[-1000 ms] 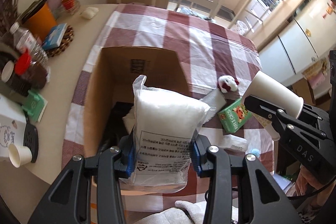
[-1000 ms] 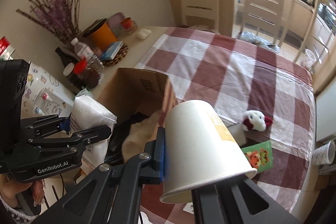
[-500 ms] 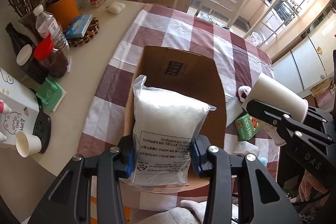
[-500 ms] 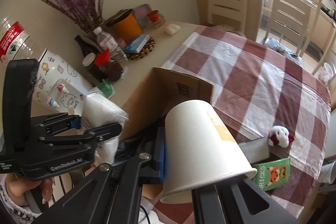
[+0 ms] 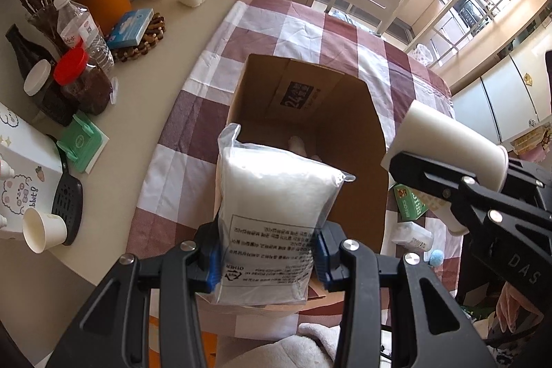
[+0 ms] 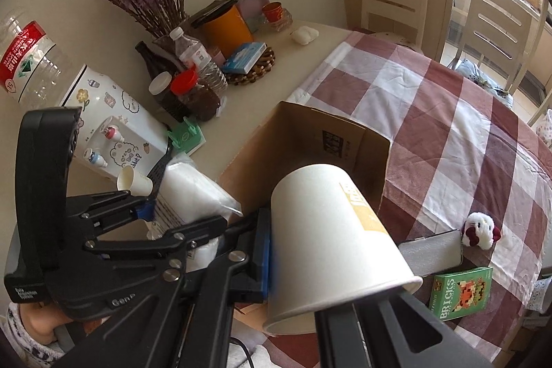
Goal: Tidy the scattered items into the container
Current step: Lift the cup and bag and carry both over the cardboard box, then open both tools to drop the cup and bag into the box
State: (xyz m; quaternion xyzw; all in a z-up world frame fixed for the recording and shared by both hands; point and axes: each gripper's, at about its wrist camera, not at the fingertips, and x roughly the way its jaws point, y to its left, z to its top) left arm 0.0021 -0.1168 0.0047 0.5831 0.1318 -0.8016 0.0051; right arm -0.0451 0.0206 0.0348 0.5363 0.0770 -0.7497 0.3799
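Holding a clear bag (image 5: 276, 206) of white filling, the left gripper (image 5: 265, 250) pinches it low on both sides with its blue pads, so the bag stands up from the jaws with its long axis running along the fingers and its loose sealed top pointing toward the far wall of the box (image 5: 307, 126). The bag hangs over the box's near edge, above the opening, not yet inside. To its right, the right gripper (image 6: 293, 250) clamps the wall of a paper cup (image 6: 334, 240) near its rim; the cup lies tilted, its closed base aimed up and toward the box, its open mouth toward the camera's side and downward. It too is in the air, beside the box's near right corner.

Inside the box a pale item shows at the bottom, so some tidying seems done. On the checked cloth (image 6: 448, 126) to the right, well outside the box, a green bricks pack (image 6: 462, 292), a grey tin (image 6: 431, 250), a small plush (image 6: 481, 230) and a white bottle (image 5: 414, 235) remain. By my judgement, both held things await release, and then those four.
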